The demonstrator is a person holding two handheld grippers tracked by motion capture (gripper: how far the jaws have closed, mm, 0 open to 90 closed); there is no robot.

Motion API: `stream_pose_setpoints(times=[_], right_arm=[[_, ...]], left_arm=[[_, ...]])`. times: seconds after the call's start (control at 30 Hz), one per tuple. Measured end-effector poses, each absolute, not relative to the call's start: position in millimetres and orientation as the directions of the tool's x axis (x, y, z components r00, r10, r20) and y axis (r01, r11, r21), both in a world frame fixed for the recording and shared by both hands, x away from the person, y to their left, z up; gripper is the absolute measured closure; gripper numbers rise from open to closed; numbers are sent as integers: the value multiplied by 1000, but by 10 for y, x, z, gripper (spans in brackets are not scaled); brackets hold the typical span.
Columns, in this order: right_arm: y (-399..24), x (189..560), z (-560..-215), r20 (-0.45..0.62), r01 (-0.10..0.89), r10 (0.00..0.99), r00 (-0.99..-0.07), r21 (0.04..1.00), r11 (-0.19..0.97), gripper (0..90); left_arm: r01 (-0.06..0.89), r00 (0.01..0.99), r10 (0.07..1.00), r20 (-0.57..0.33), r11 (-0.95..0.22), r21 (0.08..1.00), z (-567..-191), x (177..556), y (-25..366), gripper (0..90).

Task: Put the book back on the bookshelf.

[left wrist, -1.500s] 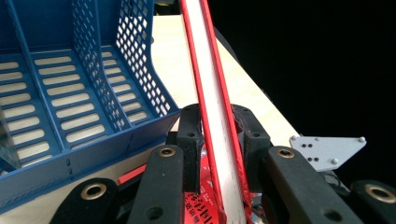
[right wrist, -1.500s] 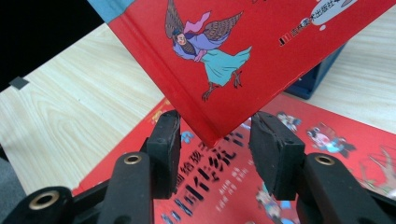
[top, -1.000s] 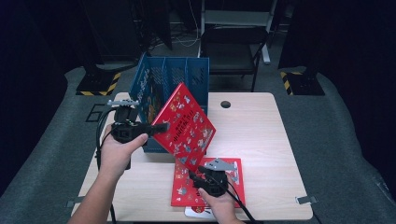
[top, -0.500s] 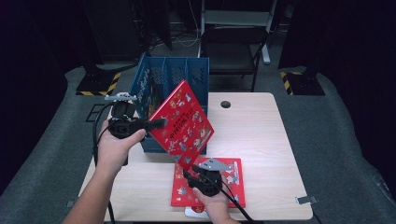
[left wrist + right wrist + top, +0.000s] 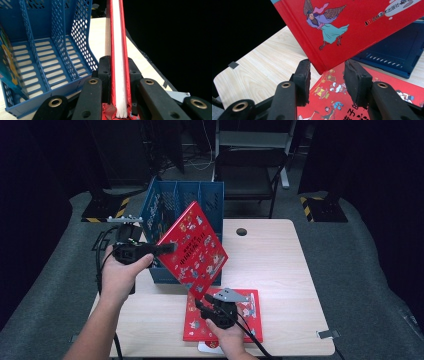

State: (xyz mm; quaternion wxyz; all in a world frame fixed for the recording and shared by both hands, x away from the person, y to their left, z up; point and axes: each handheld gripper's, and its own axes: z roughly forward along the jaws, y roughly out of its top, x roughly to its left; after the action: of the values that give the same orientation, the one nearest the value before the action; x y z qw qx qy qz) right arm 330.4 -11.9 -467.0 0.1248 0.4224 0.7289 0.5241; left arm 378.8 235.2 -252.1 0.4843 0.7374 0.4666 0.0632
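The step in hand looks like filing a book into the rack. At the middle left of the high view the left gripper point(image 5: 167, 248) holds a red book point(image 5: 195, 247) in the air, tilted on a corner, in front of the blue file rack point(image 5: 165, 205) that stands at the upper left of the tabletop point(image 5: 280, 270). In the left gripper view the jaws pinch that book by its edge, one pad against each red cover with the white page block between them, and the rack's open slots lie at the left of that frame. A blue-covered book point(image 5: 8, 67) leans in the leftmost slot; the slots beside it look free.

The right gripper point(image 5: 204, 301) sits at the lower middle of the high view over a second red book point(image 5: 250, 312) that lies flat on the tabletop. In the right gripper view its jaws stand partly spread (nothing is between the pads); the lower corner of the held book hangs just above them and the flat book's cover shows beneath.

The next move probably calls for the left hand to turn the held book upright, line its lower edge up with a free slot and lower it in before releasing. The flat book would then need an edge lifted so the jaws can take hold.
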Motion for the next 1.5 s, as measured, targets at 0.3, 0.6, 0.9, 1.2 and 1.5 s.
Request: stream_pose_setpoints(times=[0.3, 0.6, 0.9, 1.2, 1.5], right_arm=[[-100, 3329, -4612, 259, 479, 745, -615, 873, 92, 568], [-66, 3372, -4542, 262, 478, 739, -621, 874, 92, 568], [-15, 3415, -4507, 250, 467, 735, -630, 879, 101, 568], [48, 3464, -4481, 239, 462, 732, -638, 880, 116, 568], [102, 3499, -4462, 233, 453, 729, -644, 884, 117, 567]], left_arm=[[631, 548, 752, -367, -83, 771, -2460, 3814, 2383, 793], [630, 536, 761, -366, -71, 773, -2385, 3836, 2404, 793], [647, 508, 764, -397, -34, 762, -2377, 3889, 2509, 792], [654, 488, 772, -407, -15, 756, -2366, 3910, 2589, 792], [653, 481, 780, -401, -13, 757, -2334, 3936, 2646, 792]])
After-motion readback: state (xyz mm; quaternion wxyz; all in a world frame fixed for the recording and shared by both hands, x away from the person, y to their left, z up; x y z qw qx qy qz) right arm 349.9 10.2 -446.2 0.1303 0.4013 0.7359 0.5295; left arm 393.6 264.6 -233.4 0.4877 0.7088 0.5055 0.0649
